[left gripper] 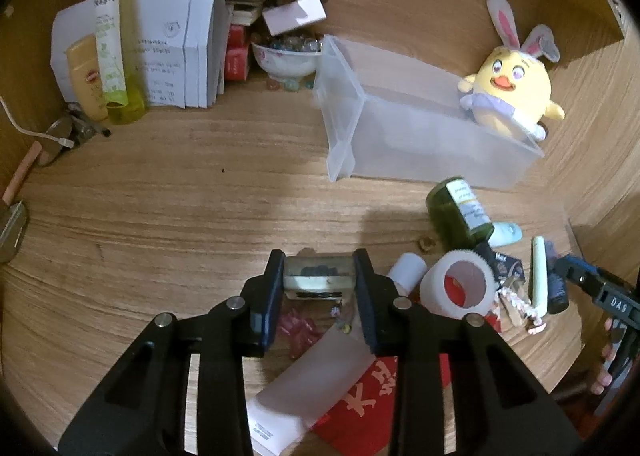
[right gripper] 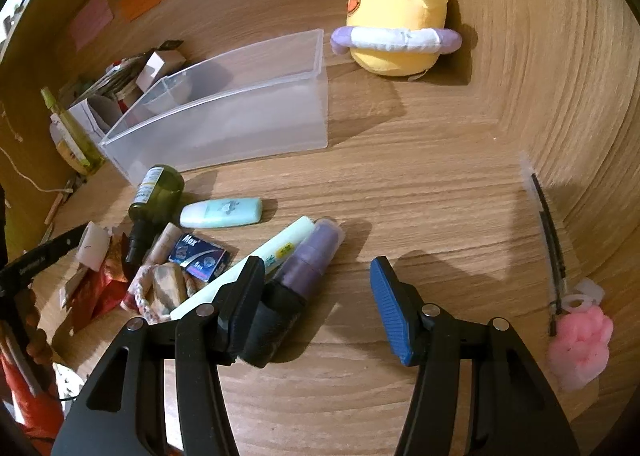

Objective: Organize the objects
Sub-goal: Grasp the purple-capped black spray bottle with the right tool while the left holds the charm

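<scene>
Low in the left wrist frame's centre, the left gripper clamped a small clear rectangular block with dark markings; the right gripper stood open over bare wooden tabletop.

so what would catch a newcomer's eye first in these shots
Probably the yellow plush chick with bunny ears, sitting on the wooden table just beyond the far end of the clear plastic bin. Next, the left gripper closed on a small clear box, with a jumble of bottles and tubes beside it.
</scene>
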{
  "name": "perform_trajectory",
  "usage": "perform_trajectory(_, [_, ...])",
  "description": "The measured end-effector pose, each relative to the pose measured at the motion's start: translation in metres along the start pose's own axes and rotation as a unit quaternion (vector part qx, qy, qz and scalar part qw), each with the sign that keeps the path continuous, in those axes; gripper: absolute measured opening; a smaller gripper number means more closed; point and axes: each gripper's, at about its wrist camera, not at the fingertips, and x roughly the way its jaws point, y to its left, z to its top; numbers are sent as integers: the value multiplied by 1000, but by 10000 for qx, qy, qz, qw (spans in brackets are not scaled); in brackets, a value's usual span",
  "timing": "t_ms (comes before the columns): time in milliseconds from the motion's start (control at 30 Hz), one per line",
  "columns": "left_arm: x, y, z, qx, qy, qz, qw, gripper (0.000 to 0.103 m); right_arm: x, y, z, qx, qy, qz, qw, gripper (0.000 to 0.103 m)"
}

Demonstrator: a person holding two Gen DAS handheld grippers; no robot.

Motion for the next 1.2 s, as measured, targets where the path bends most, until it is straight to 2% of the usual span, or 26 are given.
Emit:
perform_trajectory(67, [-3,0,2,-29,-79,-12,10000,33,0,4,0,-69,19,42,10000,51])
perform_trajectory(167, [-7,-2,5,-31,-171,-43,9998,33,1,13,-3,-304,35,-128,9995,51])
perform_trajectory(433, [-21,-10,14,26,-454,-87,9989,33,-3,7,-6,-270,7,-211,9994,50])
perform_trajectory(567, [-22,-15,17,33,-509,-163,9986,33,-6,2,-4,-319,-8,-448,9985,44])
perform_trajectory(767, [-23,-28,23,159,-566,-289,9979,33,4,-2,1,-267,50,-493,9984,27])
perform_trajectory(833, [-24,-33,25,225,-603,-298,9975,33,7,0,3,-293,5,-486,9984,23])
perform_trajectory(1033, [-26,-45,36,393,-736,-293,9961,33,8,3,10,-292,-172,-463,9984,23])
perform_trajectory(1200, [-28,-53,48,499,-847,-317,9946,33,-7,7,30,-277,-587,-311,9974,23])
